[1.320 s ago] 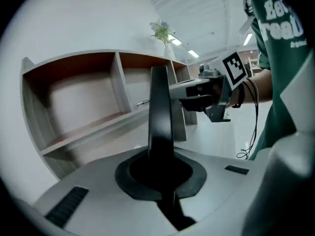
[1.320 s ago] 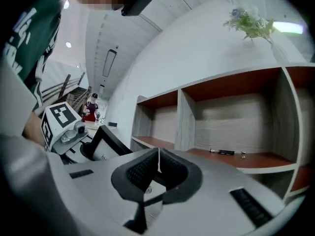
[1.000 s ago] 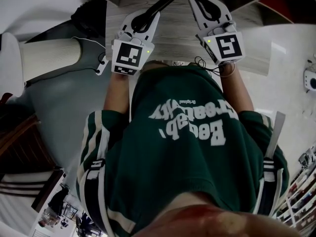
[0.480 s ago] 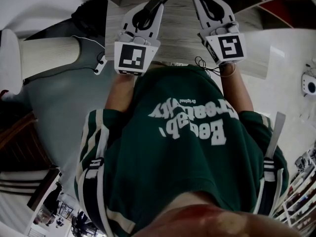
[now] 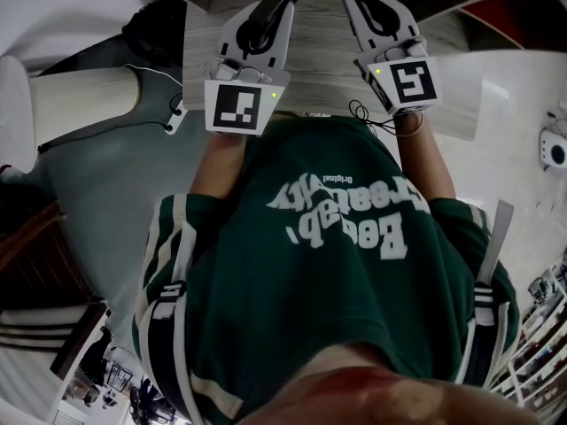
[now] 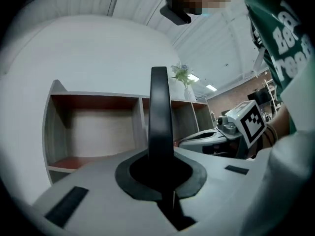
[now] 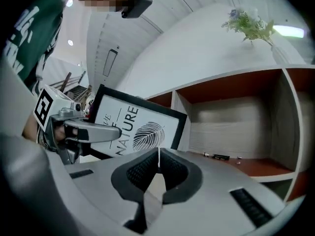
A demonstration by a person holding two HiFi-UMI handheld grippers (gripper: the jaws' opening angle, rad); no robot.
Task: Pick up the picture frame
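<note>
Left gripper (image 6: 160, 167): jaws clamped on one edge of the black-rimmed picture frame (image 6: 160, 109), which shows edge-on between the pads and extends away from them.
Right gripper (image 7: 158, 167): jaws together with nothing between them, held just beside the left one and not touching the frame.
Frame position: carried by the left gripper alone, in front of the open wooden shelf unit with red-brown compartments (image 7: 236, 107). Its white print with a leaf motif faces the right gripper.
Task stage: the frame is judged to be clear of the pale wood-grain surface (image 5: 323, 38), so the pick-up looks essentially achieved.
Risk, pivoting: the hold is a single narrow pinch on a thin rim. A tilt or jerk of the hand could swing the broad frame about the pads.
Risk, slipping: the rim looks smooth. Any easing of the clamp could let the frame slide out and drop onto the surface.
Risk, collision: the shelf unit and the right gripper are both near. A sideways sweep could knock the frame's free corner and twist it out of the grip.
</note>
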